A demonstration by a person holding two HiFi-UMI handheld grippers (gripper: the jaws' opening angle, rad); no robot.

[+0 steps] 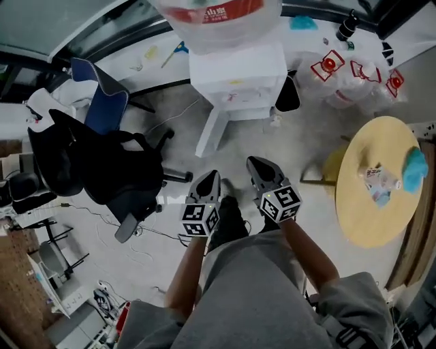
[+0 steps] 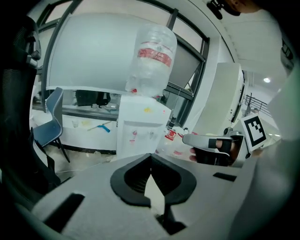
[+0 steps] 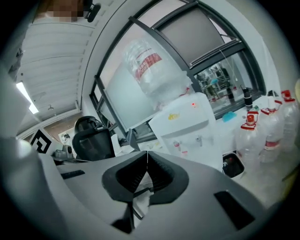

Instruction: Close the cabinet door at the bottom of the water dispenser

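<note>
The white water dispenser (image 1: pixel 235 75) stands ahead of me with a large bottle (image 1: pixel 214 17) on top. Its bottom cabinet door (image 1: pixel 212 133) hangs open, swung out toward me on the dispenser's left side. My left gripper (image 1: pixel 211 178) and right gripper (image 1: pixel 257 165) are side by side just short of the door, both shut and holding nothing, touching nothing. In the left gripper view the dispenser (image 2: pixel 140 126) shows above the closed jaw tips of the left gripper (image 2: pixel 151 154). The right gripper view shows the dispenser (image 3: pixel 187 124) beyond the right gripper (image 3: pixel 147 152). The gripper bodies hide the door in both gripper views.
A black office chair (image 1: pixel 102 170) and a blue chair (image 1: pixel 102 102) stand to the left. A round wooden table (image 1: pixel 371 184) is at the right. Several empty water bottles (image 1: pixel 354 75) and a black bin (image 1: pixel 287 95) sit right of the dispenser. Cables lie on the floor.
</note>
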